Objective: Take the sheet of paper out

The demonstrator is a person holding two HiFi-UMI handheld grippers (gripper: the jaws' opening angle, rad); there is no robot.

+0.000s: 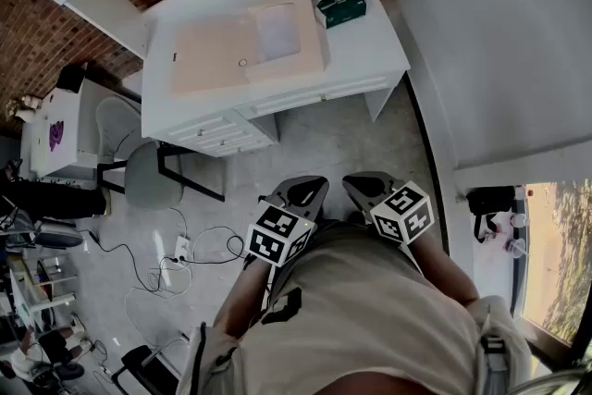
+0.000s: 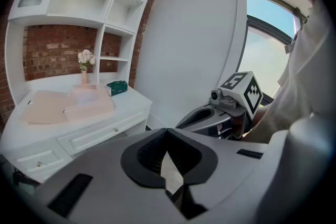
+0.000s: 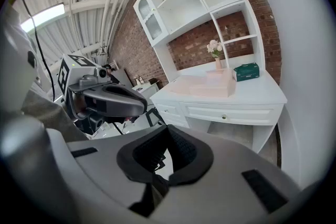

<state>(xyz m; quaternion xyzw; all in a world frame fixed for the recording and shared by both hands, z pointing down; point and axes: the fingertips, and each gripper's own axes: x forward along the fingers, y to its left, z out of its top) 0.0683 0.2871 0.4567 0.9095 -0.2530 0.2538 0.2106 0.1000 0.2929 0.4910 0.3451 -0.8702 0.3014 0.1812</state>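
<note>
Approach step, I'm judging: left hand-held gripper (image 2: 167, 135) and right hand-held gripper (image 3: 167, 135) are sitting fully closed and empty, well short of the surface (image 1: 372, 46). Next: closing in and opening one. The sheet of paper (image 1: 277, 30) seems to be lying in the open folder (image 1: 208, 56) there.

Head view: high up, looking steeply down, well back from the tabletop (image 1: 370, 51).
Left gripper view: along its jaws, tabletop far off at left.
Right gripper view: along its jaws, tabletop ahead.
Shared: tabletop, all three.
</note>
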